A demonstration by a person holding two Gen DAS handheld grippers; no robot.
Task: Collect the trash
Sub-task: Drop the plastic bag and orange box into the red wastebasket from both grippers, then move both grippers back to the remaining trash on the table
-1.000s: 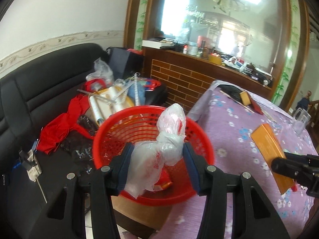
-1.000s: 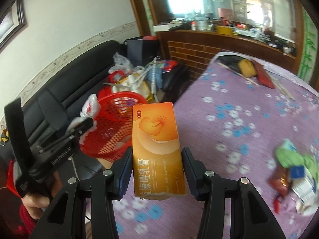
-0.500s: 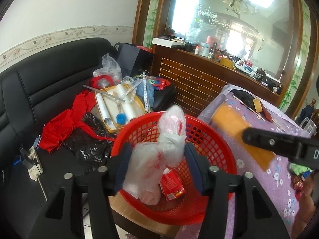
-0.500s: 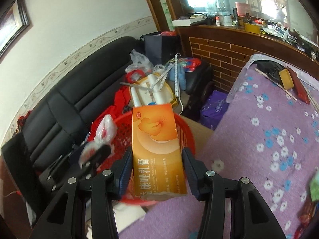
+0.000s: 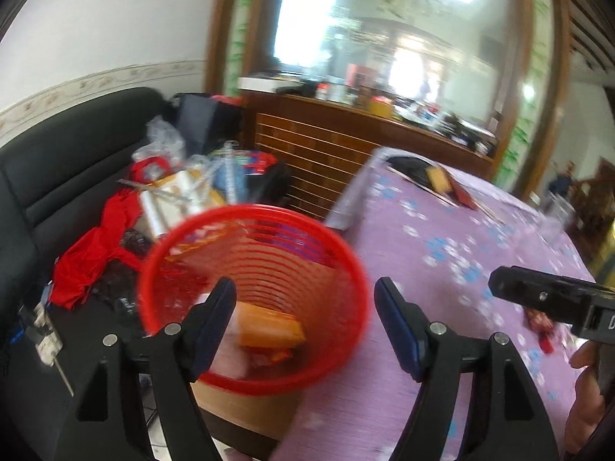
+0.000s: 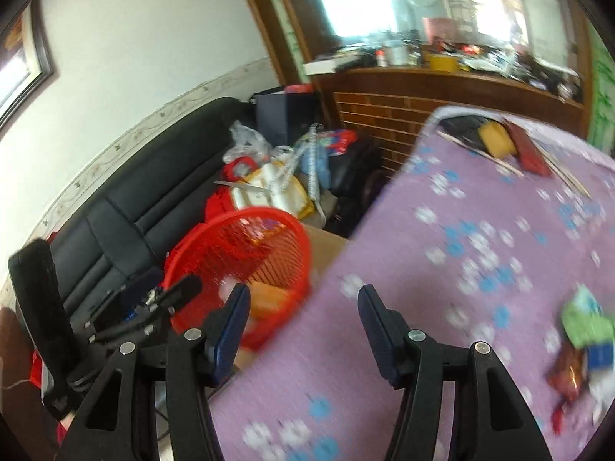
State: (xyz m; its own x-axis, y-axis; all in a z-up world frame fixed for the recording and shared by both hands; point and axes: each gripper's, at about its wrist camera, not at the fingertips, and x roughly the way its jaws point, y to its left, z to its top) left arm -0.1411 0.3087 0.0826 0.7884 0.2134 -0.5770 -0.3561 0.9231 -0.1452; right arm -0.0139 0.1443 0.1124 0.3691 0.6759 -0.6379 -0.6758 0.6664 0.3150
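Observation:
A red mesh basket (image 5: 338, 246) stands on a cardboard box beside the purple flowered table (image 5: 442, 253). An orange carton (image 5: 269, 330) and a clear plastic bag (image 5: 230, 357) lie inside it. My left gripper (image 5: 305, 322) is open and empty just above the basket's near rim. My right gripper (image 6: 303, 326) is open and empty over the table edge, right of the basket (image 6: 292, 238); the carton (image 6: 269, 299) shows inside. A pile of wrappers (image 6: 576, 342) lies on the table at the right.
A black sofa (image 5: 57, 161) at the left holds red cloth, bags and rolled sheets (image 5: 169, 196). A brick-fronted counter (image 5: 326, 150) stands behind. A yellow pack and a red booklet (image 6: 511, 142) lie at the table's far end.
Both grippers have opened. The plastic bag dropped from my left gripper and the orange carton from my right gripper into the basket. The right gripper has swung right, over the table.

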